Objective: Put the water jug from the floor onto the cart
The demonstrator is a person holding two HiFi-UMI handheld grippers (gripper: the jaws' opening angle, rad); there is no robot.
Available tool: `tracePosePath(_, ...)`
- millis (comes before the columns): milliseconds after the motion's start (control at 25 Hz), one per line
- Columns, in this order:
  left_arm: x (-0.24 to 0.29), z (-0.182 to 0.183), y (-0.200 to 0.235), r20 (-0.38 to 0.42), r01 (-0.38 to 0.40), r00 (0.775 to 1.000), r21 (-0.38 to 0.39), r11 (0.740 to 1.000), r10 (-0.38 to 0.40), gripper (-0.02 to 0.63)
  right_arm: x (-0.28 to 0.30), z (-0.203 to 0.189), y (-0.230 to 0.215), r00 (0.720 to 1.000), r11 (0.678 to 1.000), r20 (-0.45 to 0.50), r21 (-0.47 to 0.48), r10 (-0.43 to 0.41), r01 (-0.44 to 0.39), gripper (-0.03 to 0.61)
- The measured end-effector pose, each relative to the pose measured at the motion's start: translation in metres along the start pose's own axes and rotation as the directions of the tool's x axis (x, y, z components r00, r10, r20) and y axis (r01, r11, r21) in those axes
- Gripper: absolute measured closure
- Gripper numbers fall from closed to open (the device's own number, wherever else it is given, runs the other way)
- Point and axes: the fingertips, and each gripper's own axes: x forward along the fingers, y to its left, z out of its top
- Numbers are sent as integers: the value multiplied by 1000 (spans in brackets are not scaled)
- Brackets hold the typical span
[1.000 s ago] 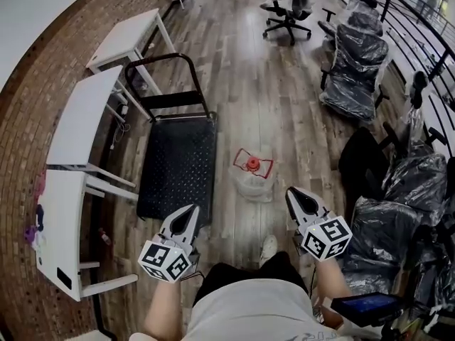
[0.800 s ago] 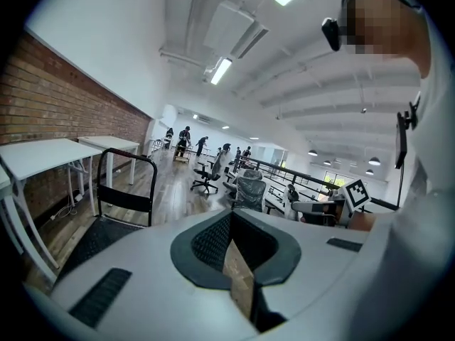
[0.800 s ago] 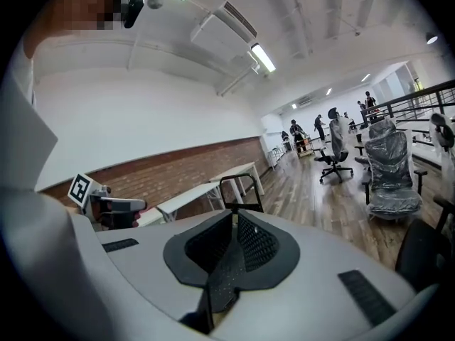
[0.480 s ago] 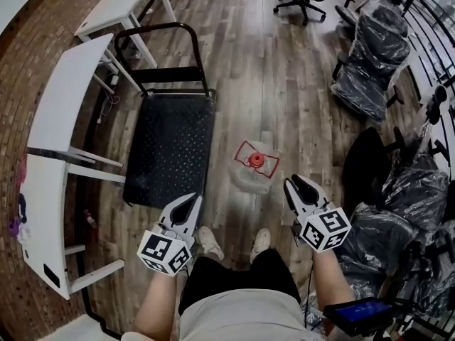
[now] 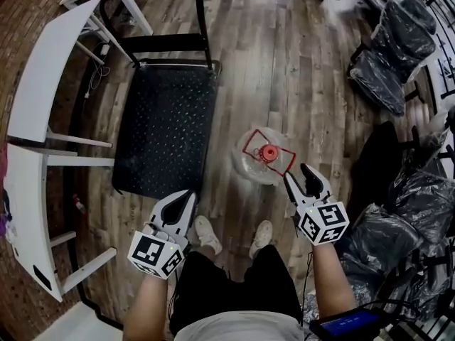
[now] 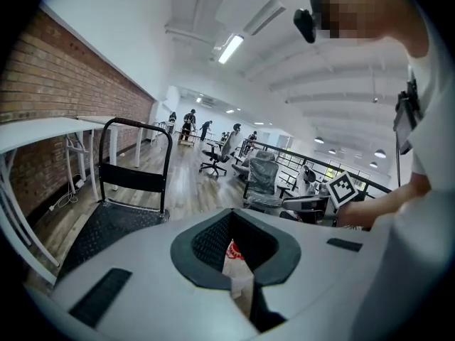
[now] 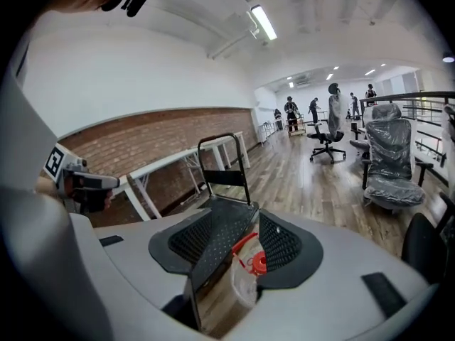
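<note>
The clear water jug (image 5: 259,163), with a red cap and red handle, stands on the wood floor just right of the black platform cart (image 5: 167,119). My right gripper (image 5: 300,177) hangs close to the jug's right side. Its jaws are opening with nothing between them. In the right gripper view the jug (image 7: 249,275) shows through the gap beyond the right gripper (image 7: 242,241), with the cart (image 7: 220,215) behind. My left gripper (image 5: 188,199) is low by the cart's near corner, jaws together. Through a thin slit between them in the left gripper view, a sliver of the jug (image 6: 233,256) shows.
White tables (image 5: 43,77) line the brick wall left of the cart. Plastic-wrapped office chairs (image 5: 398,55) crowd the right side. The person's feet (image 5: 207,234) stand just behind the jug. The cart's upright handle (image 5: 153,6) is at its far end.
Both grippers have sunk toward the floor and moved forward. The right one has come up beside the jug and its jaws have parted from shut. The left jaws look unchanged.
</note>
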Motion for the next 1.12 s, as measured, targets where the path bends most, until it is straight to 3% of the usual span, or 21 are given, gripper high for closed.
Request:
tracePosePath(200,8,-19,7,-7,-23,1000,5,1000,23,614,55,-47,-21,997,998,-81,-61,-5,0,307)
tracePosePath(360,10,-47,11,-29,-46,998,22,999,47,614,98,-89,-37,989,995,-145,-96,-20,6,288)
tracePosePath(640,11,-97,26,-57,-96,994,-27,995,95,614,150,-146,-57,966,989,-251,-144,-65,29,255)
tracePosePath(920,11,-112,37,-52,-120,992,-67,990,117,614,177,-185,-74,921,984,-374,-174,-106,42,235)
tracePosePath(1120,3,-122,44,-54,-135,990,-85,987,131,614,186,-194,-75,917,981,-381,-190,-114,43,235)
